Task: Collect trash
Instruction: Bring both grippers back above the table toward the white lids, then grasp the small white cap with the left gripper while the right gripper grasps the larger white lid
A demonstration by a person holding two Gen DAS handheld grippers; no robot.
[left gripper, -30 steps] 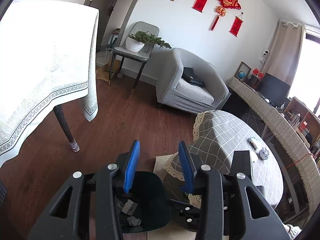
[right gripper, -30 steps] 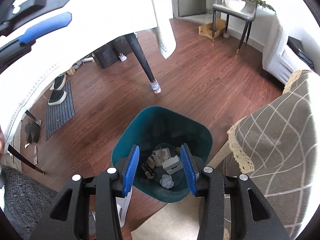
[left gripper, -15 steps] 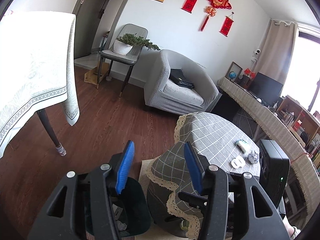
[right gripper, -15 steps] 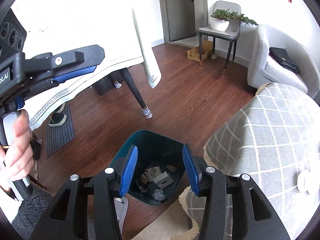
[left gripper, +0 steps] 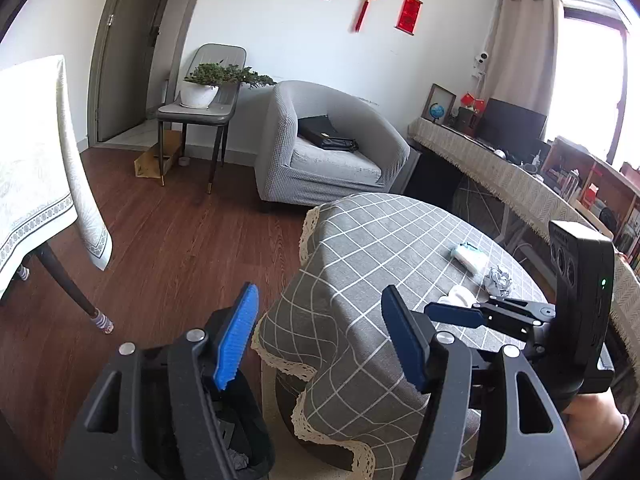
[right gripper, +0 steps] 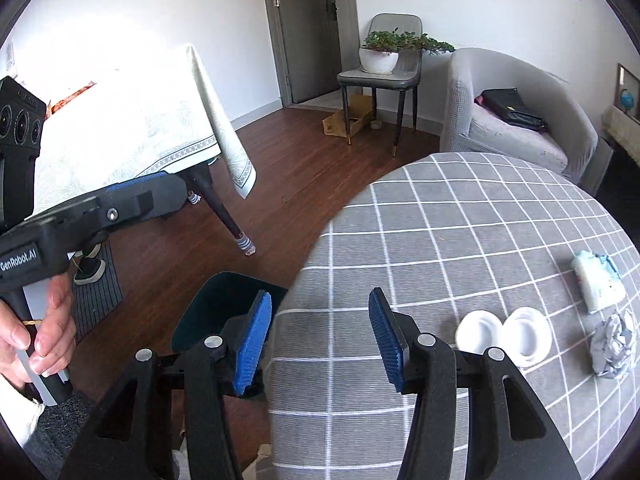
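We have both tools out over the round table [right gripper: 460, 220] with the grey checked cloth, and the trash left on it lies toward its far right edge: a crumpled foil-like wad [right gripper: 614, 342], a white tissue packet [right gripper: 598, 286] just beyond it, and a white two-cup plastic shell [right gripper: 504, 338] on the near side of the wad. The teal bin [right gripper: 224, 308] stands on the floor against the table's left edge, already holding some scraps.

Our left gripper [left gripper: 320, 338] has its jaws opening and fairly wide, with nothing between them, only cloth below. Our right gripper [right gripper: 320, 332] is also opening, at a moderate gap, likewise empty; it hangs over the table's near-left part, with the white shell just to its right.

To do this reach well, we should carry the right gripper across to the shell and keep the jaws spreading before we come down. The shell's long axis runs roughly left to right across the right wrist view, its two cups side by side and mouths up. We judge a grip across the short way, on one cup's rim, surer than spanning both.

The packet's long axis runs from the table's centre outward. The wad seems roundish, though the lens edge blurs it.
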